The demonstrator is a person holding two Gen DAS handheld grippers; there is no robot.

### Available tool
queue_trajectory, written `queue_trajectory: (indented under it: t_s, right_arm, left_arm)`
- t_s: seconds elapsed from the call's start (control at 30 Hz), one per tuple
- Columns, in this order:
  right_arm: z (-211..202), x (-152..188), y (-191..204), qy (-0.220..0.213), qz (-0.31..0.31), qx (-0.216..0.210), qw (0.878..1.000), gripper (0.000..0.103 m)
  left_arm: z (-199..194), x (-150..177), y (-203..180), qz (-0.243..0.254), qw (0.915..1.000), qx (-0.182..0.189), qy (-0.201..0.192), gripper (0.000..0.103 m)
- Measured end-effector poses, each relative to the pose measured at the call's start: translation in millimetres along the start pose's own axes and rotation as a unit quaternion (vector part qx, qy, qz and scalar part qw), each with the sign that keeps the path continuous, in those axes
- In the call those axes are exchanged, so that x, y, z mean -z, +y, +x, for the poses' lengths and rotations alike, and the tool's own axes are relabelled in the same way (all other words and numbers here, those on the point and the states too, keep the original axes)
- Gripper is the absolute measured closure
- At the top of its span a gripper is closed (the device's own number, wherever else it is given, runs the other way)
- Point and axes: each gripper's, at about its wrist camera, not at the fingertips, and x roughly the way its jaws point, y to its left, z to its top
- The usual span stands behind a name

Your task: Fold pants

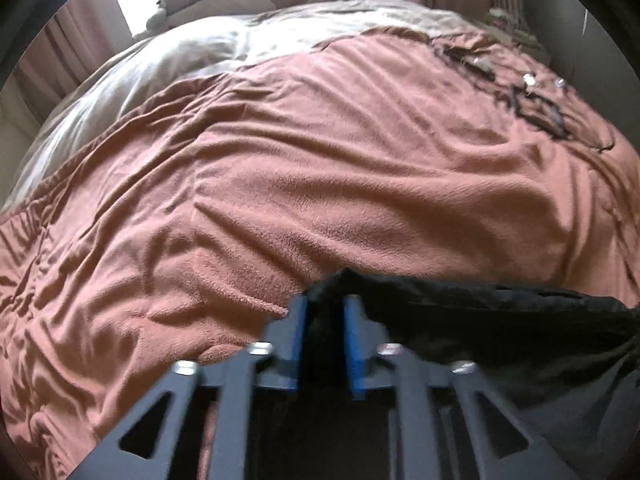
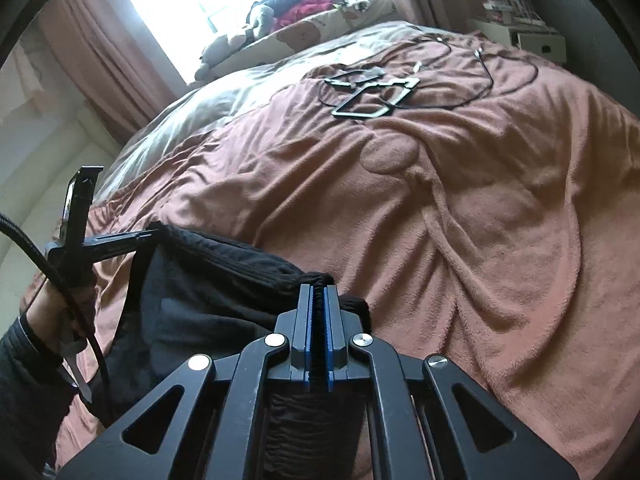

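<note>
The black pants [image 1: 480,320] hang between my two grippers above the pink fleece blanket [image 1: 320,160]. My left gripper [image 1: 325,308] is shut on one end of the pants' top edge, with black cloth filling the gap between its blue pads. My right gripper [image 2: 319,292] is shut on the gathered waistband [image 2: 319,280]. In the right wrist view the pants [image 2: 208,280] stretch left to my left gripper [image 2: 148,236], held in a hand. The lower part of the pants is hidden below both views.
The pink blanket [image 2: 440,200] covers a bed. Black cables and a flat frame-like object [image 2: 376,96] lie at its far side; they also show in the left wrist view [image 1: 532,92]. Pillows and stuffed toys [image 2: 256,24] sit under the window. A white shelf [image 2: 528,36] stands at the far right.
</note>
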Motion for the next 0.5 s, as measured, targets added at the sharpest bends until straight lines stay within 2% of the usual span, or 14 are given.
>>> queue_trajectory:
  t_s: [0.07, 0.1, 0.13, 0.17, 0.23, 0.5]
  right_arm:
    - [-1, -1, -5, 0.012, 0.025, -0.011, 1.000, 0.095]
    - [-3, -2, -7, 0.015, 0.033, -0.017, 0.999, 0.091]
    - [-7, -4, -7, 0.013, 0.035, -0.020, 0.999, 0.080]
    - [-11, -4, -7, 0.009, 0.034, -0.020, 0.999, 0.063]
    - [-21, -5, -7, 0.000, 0.034, -0.021, 0.999, 0.044]
    - [-46, 11, -13, 0.013, 0.029, -0.037, 0.999, 0.043]
  left_arm:
    - [0, 1, 4, -0.013, 0.9999, -0.008, 0.002, 0.049]
    - [-5, 2, 9, -0.026, 0.9997, 0.001, 0.000, 0.046]
    - [-9, 3, 13, -0.036, 0.9993, 0.011, 0.001, 0.046]
    - [-12, 3, 16, -0.041, 0.9990, 0.017, 0.003, 0.046]
    - [-22, 6, 23, -0.051, 0.9984, 0.023, 0.004, 0.045]
    - [-75, 32, 50, -0.087, 0.9953, 0.043, -0.009, 0.042]
